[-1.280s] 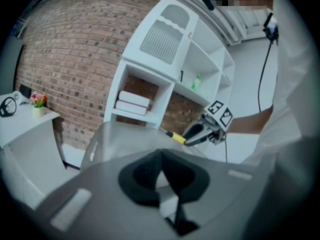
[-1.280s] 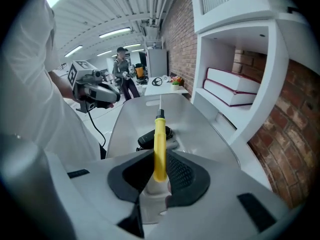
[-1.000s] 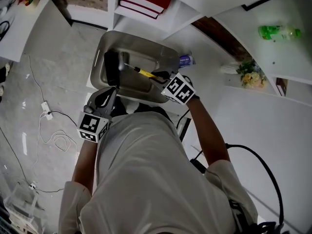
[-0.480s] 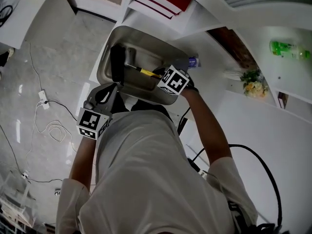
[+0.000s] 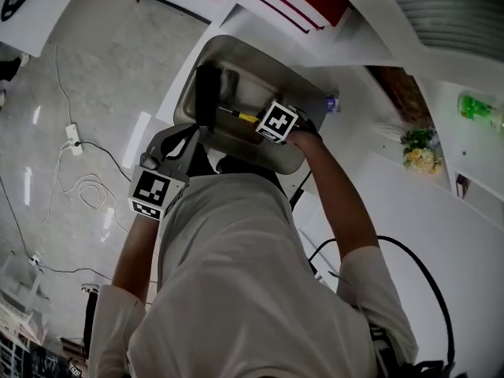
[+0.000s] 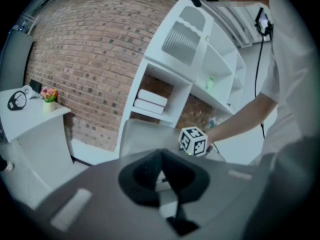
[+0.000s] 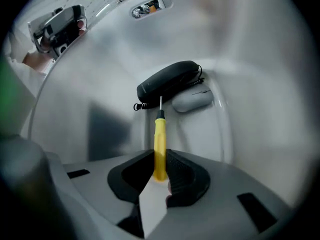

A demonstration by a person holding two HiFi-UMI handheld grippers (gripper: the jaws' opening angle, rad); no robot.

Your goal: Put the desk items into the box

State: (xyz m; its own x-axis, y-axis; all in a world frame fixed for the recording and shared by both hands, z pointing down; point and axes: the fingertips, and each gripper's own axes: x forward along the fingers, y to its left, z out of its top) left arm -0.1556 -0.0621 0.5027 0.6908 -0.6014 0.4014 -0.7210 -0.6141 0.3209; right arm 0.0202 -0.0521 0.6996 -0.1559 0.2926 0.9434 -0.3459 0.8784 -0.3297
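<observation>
A grey box (image 5: 236, 57) stands on the white desk, below the shelves. My right gripper (image 5: 264, 120) reaches down into it, shut on a yellow-handled screwdriver (image 5: 240, 116). In the right gripper view the screwdriver (image 7: 159, 141) sticks out from between the pads of the right gripper (image 7: 160, 159), tip towards the box floor. A black corded device (image 7: 167, 84) and a pale grey rounded item (image 7: 192, 100) lie in the box (image 7: 75, 84). My left gripper (image 5: 195, 131) hovers at the box's near left rim. Seen from its own camera, the left gripper (image 6: 161, 156) is shut and empty.
White shelving with red books (image 5: 303, 2) rises behind the box. A small bottle (image 5: 331, 103) stands right of the box, with flowers (image 5: 420, 154) and a green bottle (image 5: 479, 107) farther right. White cables (image 5: 79, 187) lie on the floor at the left.
My right gripper has sunk deeper into the box and tipped downward, keeping the screwdriver. My left gripper has edged a little closer to the box rim.
</observation>
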